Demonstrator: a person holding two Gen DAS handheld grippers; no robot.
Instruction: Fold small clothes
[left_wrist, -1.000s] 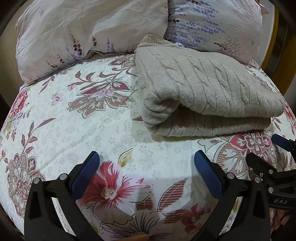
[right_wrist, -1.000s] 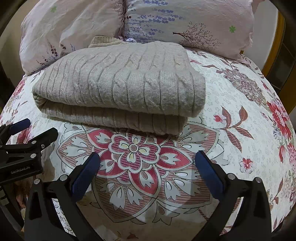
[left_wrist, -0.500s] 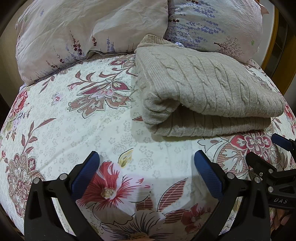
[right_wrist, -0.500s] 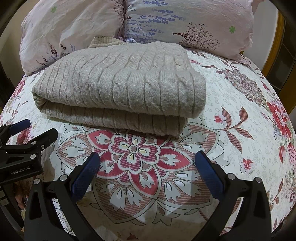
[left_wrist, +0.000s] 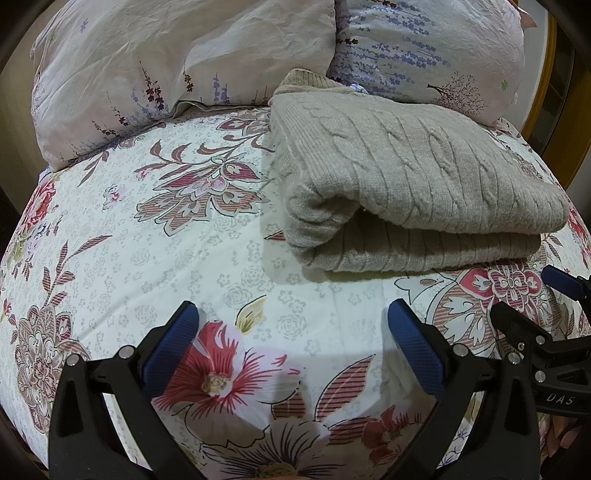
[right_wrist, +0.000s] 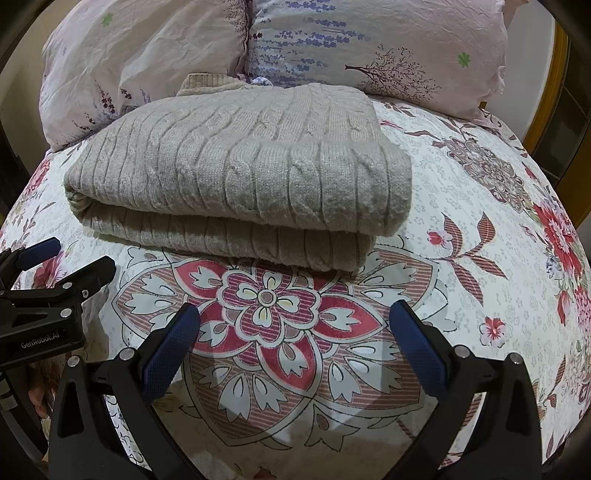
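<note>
A beige cable-knit sweater (left_wrist: 406, 177) lies folded in a thick stack on the floral bedsheet (left_wrist: 147, 240), its collar toward the pillows. It also shows in the right wrist view (right_wrist: 236, 173). My left gripper (left_wrist: 291, 332) is open and empty, low over the sheet, short of the sweater's front left corner. My right gripper (right_wrist: 295, 332) is open and empty, in front of the sweater's front edge. Each gripper shows at the edge of the other's view, the right gripper (left_wrist: 535, 306) and the left gripper (right_wrist: 62, 262).
Two floral pillows (left_wrist: 166, 62) (right_wrist: 388, 40) lean at the head of the bed behind the sweater. A wooden frame (right_wrist: 546, 110) stands at the right. The sheet (right_wrist: 498, 221) spreads to both sides of the sweater.
</note>
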